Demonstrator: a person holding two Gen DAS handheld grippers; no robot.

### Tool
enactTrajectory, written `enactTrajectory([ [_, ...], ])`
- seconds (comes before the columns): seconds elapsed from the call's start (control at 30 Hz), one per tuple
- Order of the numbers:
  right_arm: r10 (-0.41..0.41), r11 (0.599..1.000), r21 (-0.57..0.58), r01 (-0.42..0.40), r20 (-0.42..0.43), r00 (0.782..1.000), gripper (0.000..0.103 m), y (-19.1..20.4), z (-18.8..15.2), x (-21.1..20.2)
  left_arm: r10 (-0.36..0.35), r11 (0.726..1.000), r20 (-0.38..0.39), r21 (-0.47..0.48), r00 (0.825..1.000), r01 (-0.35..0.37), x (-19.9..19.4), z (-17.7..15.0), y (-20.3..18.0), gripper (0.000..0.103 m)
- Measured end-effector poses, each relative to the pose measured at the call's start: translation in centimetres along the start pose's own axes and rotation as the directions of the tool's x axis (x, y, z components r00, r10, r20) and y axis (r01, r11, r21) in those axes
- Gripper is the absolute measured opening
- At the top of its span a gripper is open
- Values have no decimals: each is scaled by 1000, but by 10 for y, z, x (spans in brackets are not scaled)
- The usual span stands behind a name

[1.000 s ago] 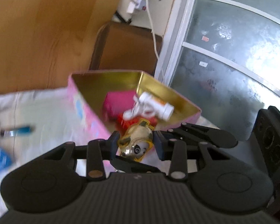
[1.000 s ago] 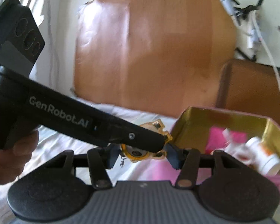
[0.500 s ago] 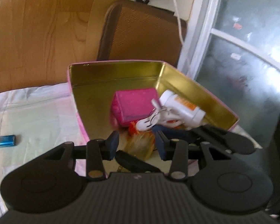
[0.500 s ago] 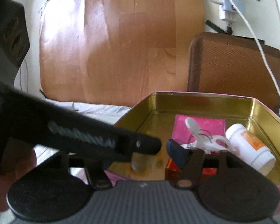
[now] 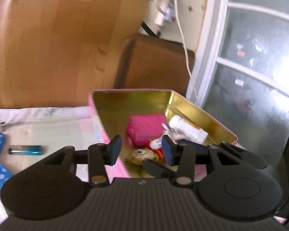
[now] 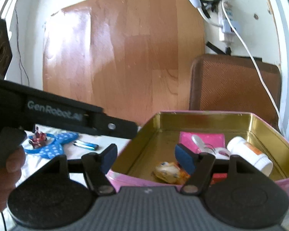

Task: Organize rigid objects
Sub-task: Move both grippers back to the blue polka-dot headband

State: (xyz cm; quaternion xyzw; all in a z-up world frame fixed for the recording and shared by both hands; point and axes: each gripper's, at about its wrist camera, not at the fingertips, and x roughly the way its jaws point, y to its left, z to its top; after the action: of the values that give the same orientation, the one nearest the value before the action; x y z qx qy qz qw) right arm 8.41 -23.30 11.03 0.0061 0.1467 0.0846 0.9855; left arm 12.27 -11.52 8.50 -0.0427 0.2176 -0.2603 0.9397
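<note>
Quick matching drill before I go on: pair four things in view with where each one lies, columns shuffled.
Things:
1. white bottle
2. blue lighter
3. golden toy
4. pink box

Places:
A. on the cloth outside the tin
B. in the tin, near its front wall
C. in the tin, along its right side
D. in the tin, toward its back

Pairs: 1-C, 2-A, 3-B, 4-D

Left gripper point(image 5: 141, 150) tilted slightly down, jaws opening, nothing pinched between the blue pads point(image 5: 115, 149). Right gripper point(image 6: 146, 159) also angled slightly down, jaws opening wide with no object between the pads; in the left wrist view its black fingers sit low right, just beside the left gripper's right finger. A bare hand point(image 6: 4, 175) grips the left gripper's handle, seen at the left edge of the right wrist view.
</note>
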Motion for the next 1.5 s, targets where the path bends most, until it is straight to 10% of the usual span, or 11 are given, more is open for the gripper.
enactTrajectory([
  [0.37, 99, 993, -70, -97, 25, 995, 71, 51, 7, -7, 184, 975, 1, -130, 983, -182, -57, -38, 89, 49],
  [0.7, 230, 957, -153, -245, -109, 967, 64, 109, -4, 27, 380, 898, -58, -216, 923, -384, -77, -78, 164, 49],
  [1.07, 286, 916, -202, -346, -274, 918, 55, 166, -8, 110, 360, 882, -16, -319, 933, -346, -82, -83, 184, 49],
  [1.5, 315, 891, -192, -411, -391, 865, 85, 214, -6, 189, 430, 837, 63, -402, 901, -371, -103, -83, 198, 49],
])
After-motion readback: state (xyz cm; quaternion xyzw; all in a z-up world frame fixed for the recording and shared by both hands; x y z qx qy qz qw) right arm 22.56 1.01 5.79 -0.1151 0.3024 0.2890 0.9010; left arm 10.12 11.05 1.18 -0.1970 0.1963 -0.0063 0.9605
